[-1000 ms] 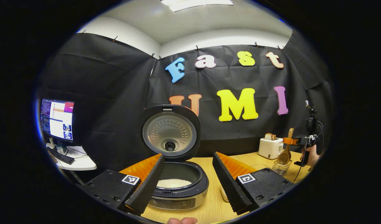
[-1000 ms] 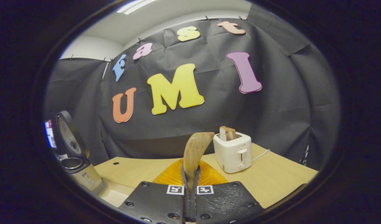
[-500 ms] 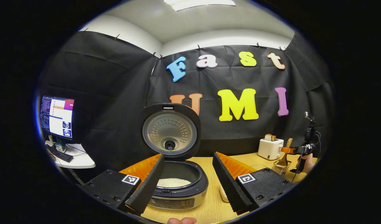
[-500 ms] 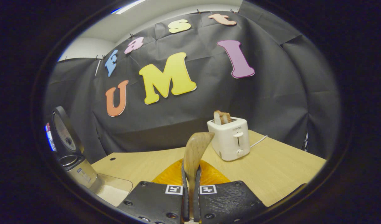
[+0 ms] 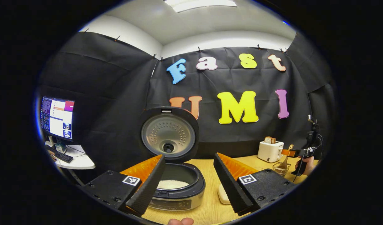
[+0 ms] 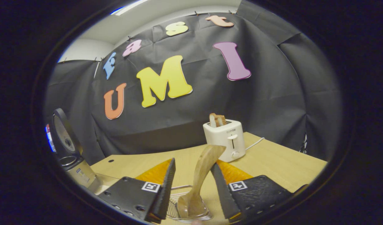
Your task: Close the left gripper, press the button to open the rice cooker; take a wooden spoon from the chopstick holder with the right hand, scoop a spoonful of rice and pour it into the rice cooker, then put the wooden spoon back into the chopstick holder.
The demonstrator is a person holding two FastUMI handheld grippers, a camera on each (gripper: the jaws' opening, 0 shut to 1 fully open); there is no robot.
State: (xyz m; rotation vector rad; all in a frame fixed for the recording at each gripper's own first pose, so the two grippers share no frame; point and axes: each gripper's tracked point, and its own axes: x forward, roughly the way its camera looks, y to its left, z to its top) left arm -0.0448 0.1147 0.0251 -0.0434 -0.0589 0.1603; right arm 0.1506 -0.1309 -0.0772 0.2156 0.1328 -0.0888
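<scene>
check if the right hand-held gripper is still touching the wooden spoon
Apart. The right gripper view shows the right hand-held gripper open, with gaps either side of the wooden spoon.

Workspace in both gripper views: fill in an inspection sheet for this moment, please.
Surface: wooden table.
Job's things: rice cooker open, rice inside; wooden spoon standing in the wire chopstick holder, leaning.
Clutter: white toaster with bread; pale dish beside the cooker.
Grippers: left gripper open; right gripper open around the spoon handle.
Cables: toaster cord.
Surroundings: monitor and keyboard on a side desk.
</scene>
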